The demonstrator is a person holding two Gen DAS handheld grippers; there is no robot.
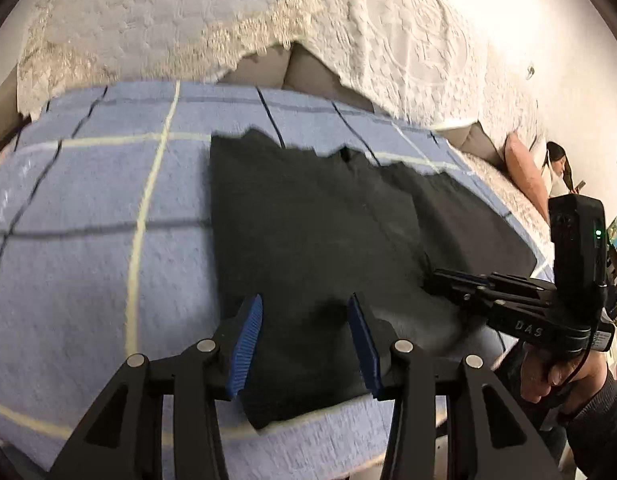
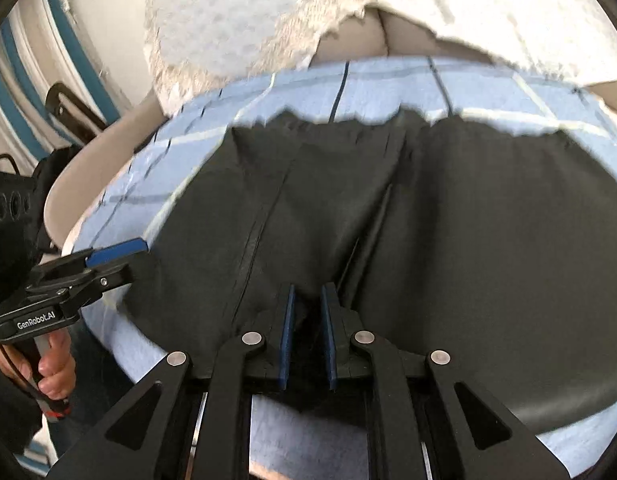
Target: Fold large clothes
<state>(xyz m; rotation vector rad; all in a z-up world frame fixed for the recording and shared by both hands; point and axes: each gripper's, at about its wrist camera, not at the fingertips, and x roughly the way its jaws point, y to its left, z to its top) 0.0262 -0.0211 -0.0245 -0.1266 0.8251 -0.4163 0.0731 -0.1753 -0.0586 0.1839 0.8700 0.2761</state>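
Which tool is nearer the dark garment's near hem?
Right. The right tool has its narrow-set fingers around a fold of the dark garment at the hem. The left tool hovers open above the left corner.

Matt dark garment, seemingly terry blanket

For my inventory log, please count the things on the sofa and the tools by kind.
Dark garment: 1
Blue checked blanket: 1
White lace cover: 1
Handheld grippers: 2, left gripper and right gripper
Total: 5
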